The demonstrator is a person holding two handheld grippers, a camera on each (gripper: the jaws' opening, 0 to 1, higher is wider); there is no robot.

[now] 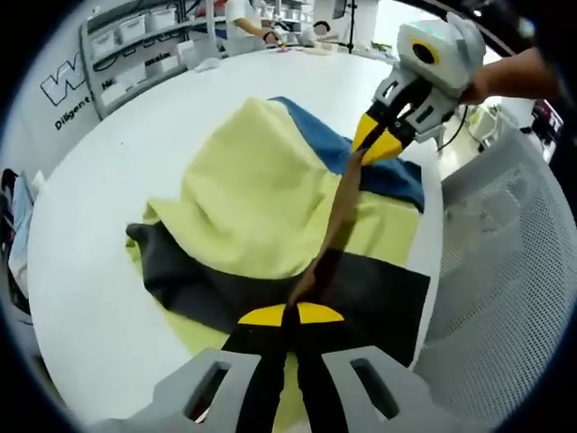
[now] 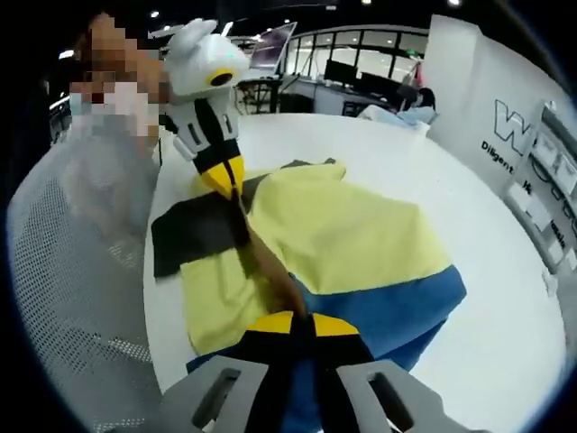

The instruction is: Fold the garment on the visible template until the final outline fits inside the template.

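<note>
Left gripper view: both claws (image 1: 290,313) (image 1: 379,142) clenched on garment (image 1: 261,198) edge stretched between them.

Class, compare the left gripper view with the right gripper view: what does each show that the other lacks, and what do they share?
Left gripper view alone: shelving with storage bins along the far wall, and a bare forearm behind the right hand-held gripper.

Right gripper view alone: desks with monitors beyond the table, and the left hand-held gripper reaching in.

Shared: the round white table, the yellow, blue and dark grey garment, a taut fold pinched between both shut grippers, and a white mesh chair back.
</note>
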